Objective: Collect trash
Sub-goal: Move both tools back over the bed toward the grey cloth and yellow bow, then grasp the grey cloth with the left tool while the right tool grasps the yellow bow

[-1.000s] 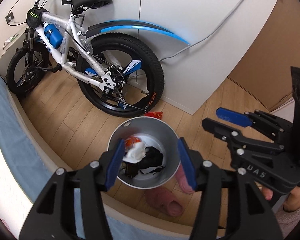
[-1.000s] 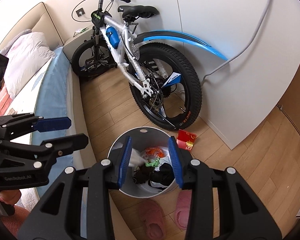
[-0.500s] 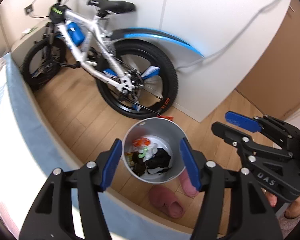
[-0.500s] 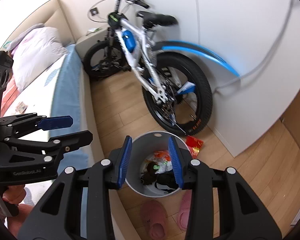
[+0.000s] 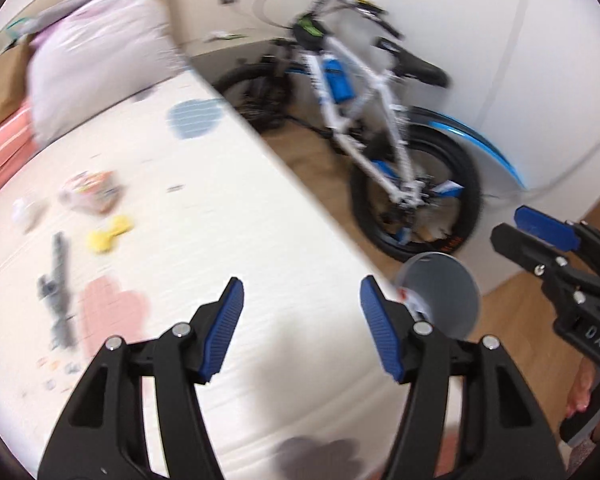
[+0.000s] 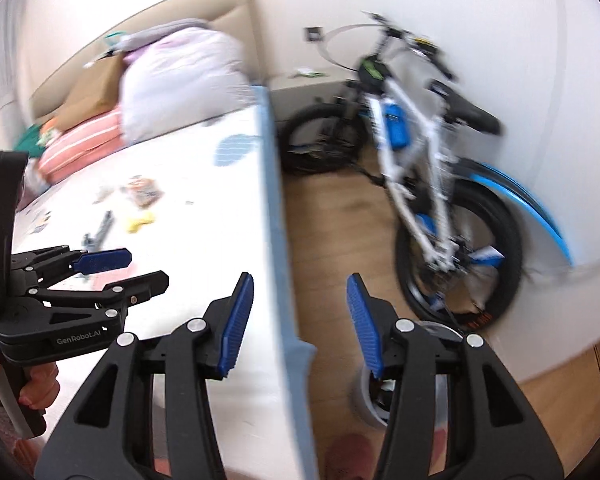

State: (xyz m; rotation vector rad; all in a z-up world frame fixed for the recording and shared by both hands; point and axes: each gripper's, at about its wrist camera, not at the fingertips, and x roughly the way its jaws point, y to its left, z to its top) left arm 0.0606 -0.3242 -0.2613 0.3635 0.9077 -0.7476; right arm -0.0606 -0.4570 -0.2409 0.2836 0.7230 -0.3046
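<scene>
— What do we get from the left wrist view that the right one lacks?

— From the left we see the gray trash bin (image 5: 440, 292) nearly whole, standing on the wood floor just beside the bed (image 5: 220, 240) and near the rear wheel of the bicycle (image 5: 364, 120). Something white and red shows at its near edge; the blur hides the rest. In the right wrist view the bin (image 6: 364, 396) is mostly behind our own right gripper (image 6: 300, 320), with only a sliver of rim and dark contents visible.

— And the other way round?

— The right view shows us the bed's blue side edge (image 6: 276, 200), the striped pink pillow (image 6: 84, 140) and a brown paper bag (image 6: 96, 84) at the headboard.

— Where is the trash?

— Scattered on the bedsheet, well apart from the bin: a snack wrapper (image 5: 92, 192), a yellow piece (image 5: 110, 234), a gray strip (image 5: 58, 280).

— Our claws?

— Our left gripper (image 5: 300, 328) is spread wide with nothing between the pads, over the sheet. The right one is likewise released and holds nothing.
</scene>
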